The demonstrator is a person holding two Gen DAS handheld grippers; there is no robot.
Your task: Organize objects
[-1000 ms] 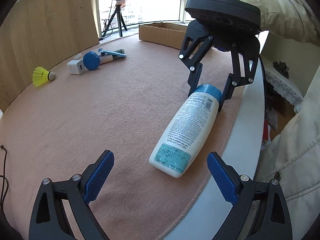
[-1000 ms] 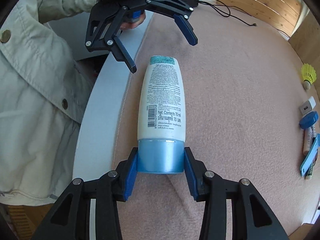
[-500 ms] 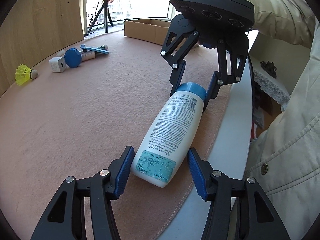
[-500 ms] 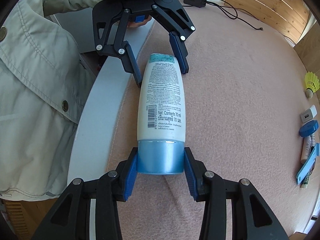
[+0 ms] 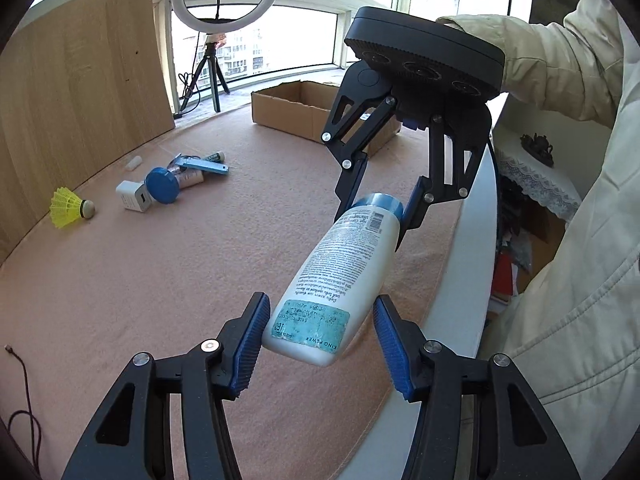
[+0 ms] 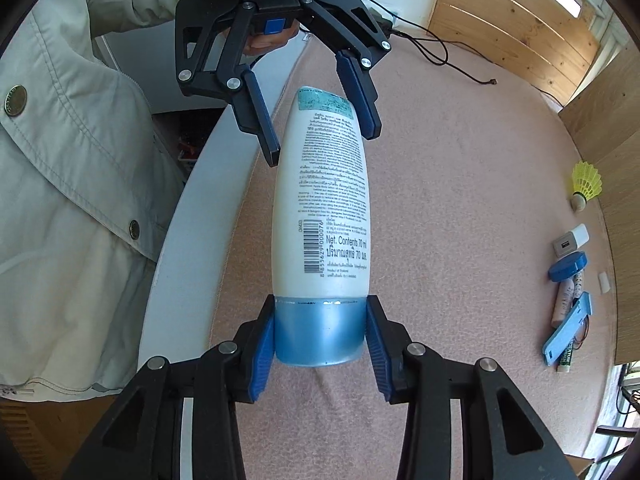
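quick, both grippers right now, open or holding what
left gripper: closed on the bottom end of the lotion bottle.
right gripper: closed on the bottle's blue cap.

The right gripper (image 6: 320, 334) clamps a white bottle's (image 6: 324, 204) blue cap (image 6: 320, 332); ahead, the left gripper (image 6: 320, 124) flanks its base.

A white bottle (image 6: 320, 208) carries black print, a barcode, a teal label at its base and a light blue cap (image 6: 320, 332). Each black hand-held gripper has blue ribbed pads (image 5: 250, 344). The worktop (image 5: 120, 280) wears a pink cloth. At ten o'clock lie a yellow shuttlecock (image 5: 66, 208), a white charger (image 5: 134, 200) and a blue round lid (image 5: 161, 186).
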